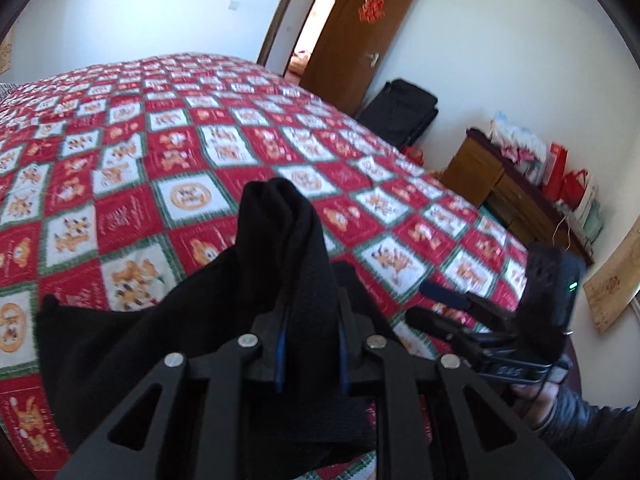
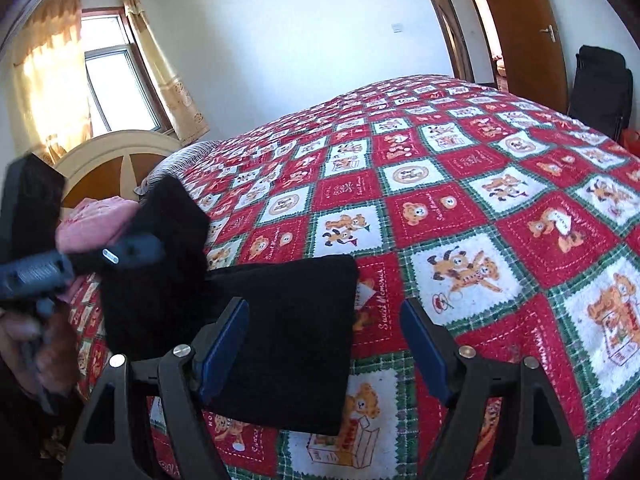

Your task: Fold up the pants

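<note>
While the left gripper holds a bunch of the black pants between its narrow jaws, the left wrist view shows the cloth standing up in a peak above the jaws and hanging down on the left side, over the red checked bedspread. At the right edge of this view is the right gripper, with its jaws apart and nothing between them. To do this fold well, I think the left jaws must keep their grip firm and carry the cloth low and straight, so that the layers do not slip.

From the right wrist view, the lower part of the pants lies flat on the bedspread, already as a neat dark block, and the right gripper hovers just above it with wide jaws, holding nothing. The left gripper is at the left, blurred, lifting a fold of the pants. My judgement is that the lifted edge should land square on the block's far edge.
</note>
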A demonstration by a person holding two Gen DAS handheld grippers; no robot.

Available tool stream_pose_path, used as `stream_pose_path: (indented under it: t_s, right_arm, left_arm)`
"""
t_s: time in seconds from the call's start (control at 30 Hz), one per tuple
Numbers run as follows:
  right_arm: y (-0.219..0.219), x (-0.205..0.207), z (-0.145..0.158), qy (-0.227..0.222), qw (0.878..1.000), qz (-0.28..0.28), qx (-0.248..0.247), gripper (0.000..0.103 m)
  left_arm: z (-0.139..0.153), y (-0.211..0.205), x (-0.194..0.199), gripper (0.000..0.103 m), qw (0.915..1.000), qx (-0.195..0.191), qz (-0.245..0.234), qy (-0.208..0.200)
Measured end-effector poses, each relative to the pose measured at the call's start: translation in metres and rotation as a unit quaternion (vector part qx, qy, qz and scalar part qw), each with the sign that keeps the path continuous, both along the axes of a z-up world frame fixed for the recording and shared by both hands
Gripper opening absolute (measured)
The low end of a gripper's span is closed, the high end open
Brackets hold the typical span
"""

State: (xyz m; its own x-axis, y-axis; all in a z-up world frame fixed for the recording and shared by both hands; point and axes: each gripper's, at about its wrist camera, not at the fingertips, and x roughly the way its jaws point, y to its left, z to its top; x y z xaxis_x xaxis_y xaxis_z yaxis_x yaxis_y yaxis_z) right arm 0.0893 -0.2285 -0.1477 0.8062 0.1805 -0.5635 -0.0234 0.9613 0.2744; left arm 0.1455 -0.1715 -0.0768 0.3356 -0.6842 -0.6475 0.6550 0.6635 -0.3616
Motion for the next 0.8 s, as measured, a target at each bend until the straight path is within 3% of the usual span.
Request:
stream_pose_path:
  t_s: [0.33, 0.47, 0.6, 0.8]
  right_arm:
    - [-0.005, 0.004, -0.016, 0.004, 1.0, -0.013, 0.0, 0.079]
    - [-0.017, 0.004, -0.018, -0.002, 0.999, -0.031, 0.009, 0.079]
    - [-0.027, 0.001, -0.015, -0.016, 0.999, -0.046, 0.023, 0.079]
    - [-0.017, -0.003, -0.006, -0.025, 0.998, -0.013, 0.06, 0.079]
  left_arm:
    - [-0.028, -0.034, -0.004, 0.025, 0.9991, 0.04, 0.013, -0.004]
    - [-0.019, -0.038, -0.019, 0.043, 0.9997, 0.022, 0.002, -0.015]
    - [-0.003, -0.021, -0.034, 0.056, 0.9984, 0.013, 0.008, -0.055]
    - [-0.009, 0.044, -0.025, 0.072, 0.991, 0.023, 0.102, -0.084]
